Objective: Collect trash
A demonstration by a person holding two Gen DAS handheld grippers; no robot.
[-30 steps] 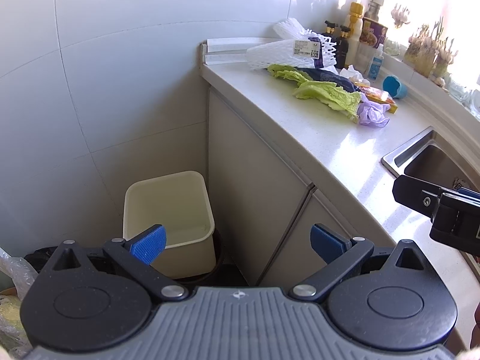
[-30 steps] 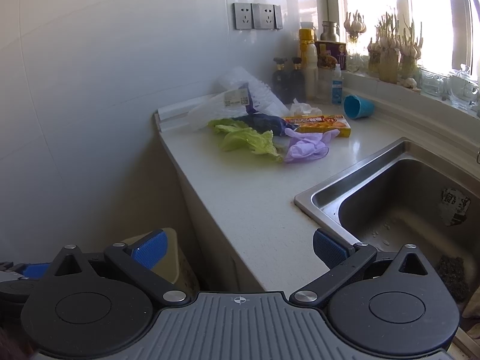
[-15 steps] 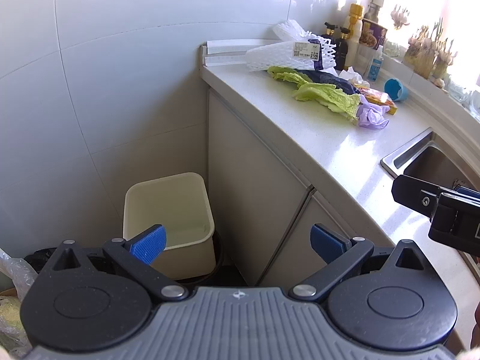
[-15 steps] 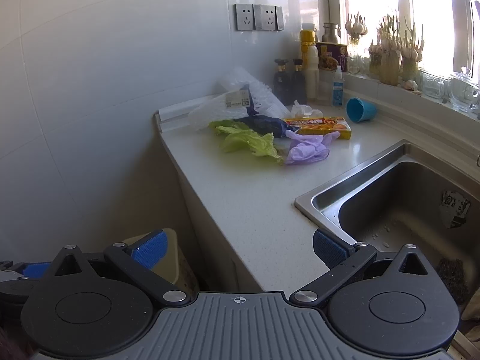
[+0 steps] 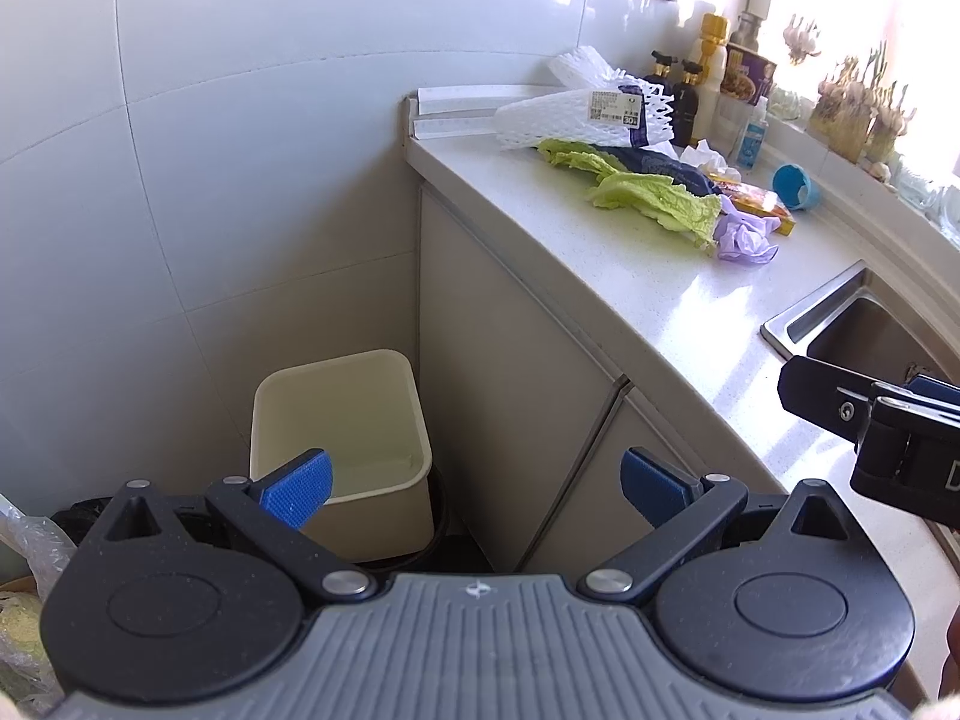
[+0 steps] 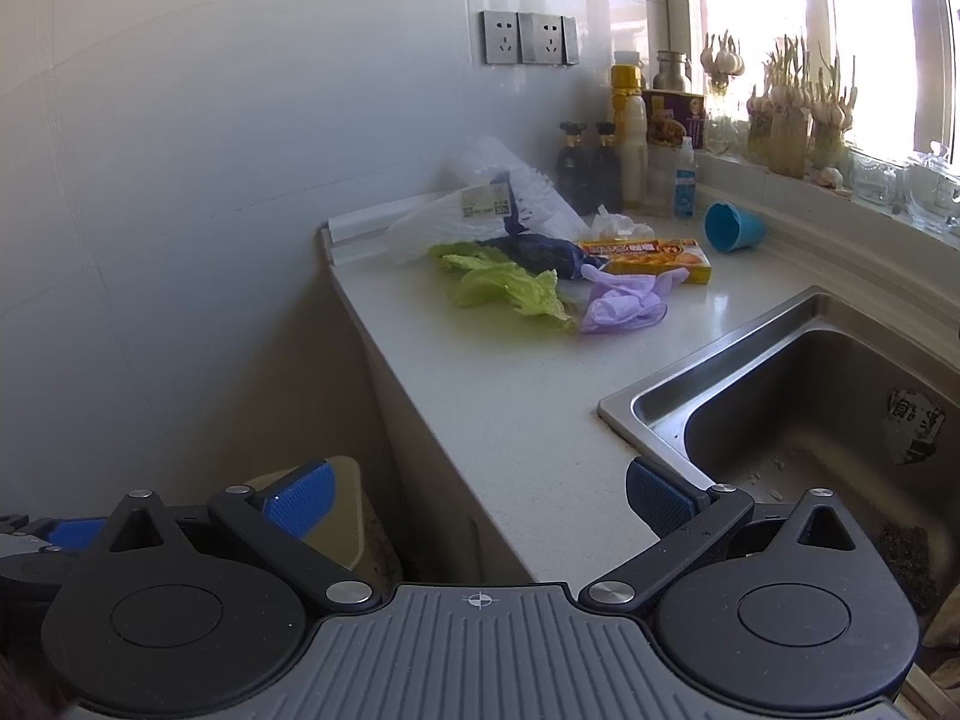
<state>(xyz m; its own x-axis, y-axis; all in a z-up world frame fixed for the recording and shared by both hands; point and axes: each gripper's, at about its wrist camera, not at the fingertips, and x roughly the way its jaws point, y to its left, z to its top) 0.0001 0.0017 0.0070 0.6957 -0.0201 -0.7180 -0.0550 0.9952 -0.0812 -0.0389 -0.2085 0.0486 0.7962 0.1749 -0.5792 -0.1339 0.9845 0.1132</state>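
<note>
Trash lies at the far end of the white counter (image 6: 480, 408): green lettuce leaves (image 6: 510, 291), a purple glove (image 6: 624, 303), a dark blue wrapper (image 6: 540, 249), a yellow food box (image 6: 651, 255), white foam netting (image 6: 456, 216) and crumpled tissue (image 6: 612, 222). The leaves (image 5: 654, 198) and glove (image 5: 741, 237) also show in the left wrist view. A cream bin (image 5: 339, 414) stands on the floor beside the cabinet. My left gripper (image 5: 474, 483) is open and empty above the bin. My right gripper (image 6: 477, 492) is open and empty over the counter's near edge.
A steel sink (image 6: 810, 420) is set in the counter at right. Bottles (image 6: 627, 132), a blue cup (image 6: 732, 234) and garlic jars (image 6: 786, 132) stand along the window sill. A tiled wall (image 5: 240, 150) is at left. A plastic bag (image 5: 30, 552) sits at lower left.
Both grippers have crept slightly forward and stay open and empty. Nothing on the counter has moved.
</note>
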